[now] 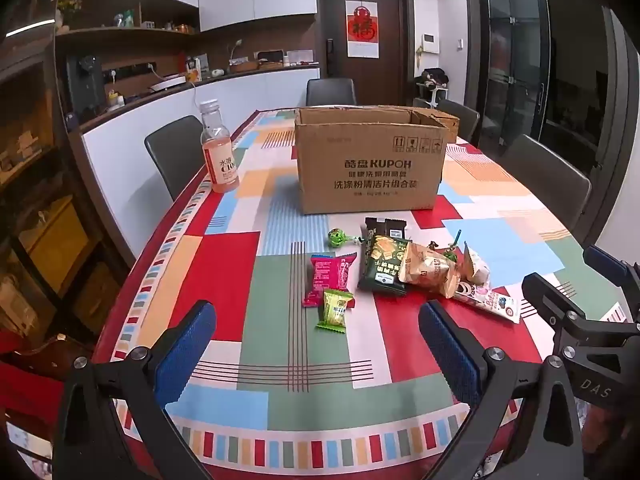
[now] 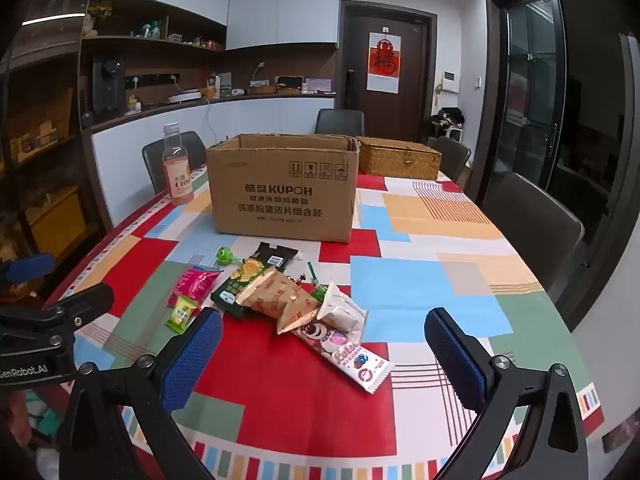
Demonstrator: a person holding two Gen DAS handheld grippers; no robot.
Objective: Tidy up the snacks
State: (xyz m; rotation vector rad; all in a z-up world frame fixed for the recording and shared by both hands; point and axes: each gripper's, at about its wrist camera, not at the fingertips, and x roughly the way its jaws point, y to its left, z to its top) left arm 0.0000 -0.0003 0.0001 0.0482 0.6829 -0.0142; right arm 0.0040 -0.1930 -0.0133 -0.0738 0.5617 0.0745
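Observation:
A pile of snack packets lies mid-table: a pink packet (image 1: 329, 278) (image 2: 196, 283), a small green packet (image 1: 335, 310) (image 2: 182, 314), a dark green cracker bag (image 1: 382, 266) (image 2: 240, 284), a tan bag (image 1: 430, 272) (image 2: 280, 298), a white-pink wrapper (image 1: 490, 304) (image 2: 352, 354) and a green lollipop (image 1: 335, 237) (image 2: 225, 256). An open cardboard box (image 1: 370, 164) (image 2: 282, 190) stands behind them. My left gripper (image 1: 318, 354) is open and empty, short of the small green packet. My right gripper (image 2: 324, 354) is open and empty around the white-pink wrapper's near end, above it.
A pink drink bottle (image 1: 219, 152) (image 2: 177, 168) stands at the table's left edge. A woven basket (image 2: 398, 158) sits behind the box at right. Dark chairs surround the patterned tablecloth (image 1: 280, 320) (image 2: 420, 280). Each gripper shows at the edge of the other's view.

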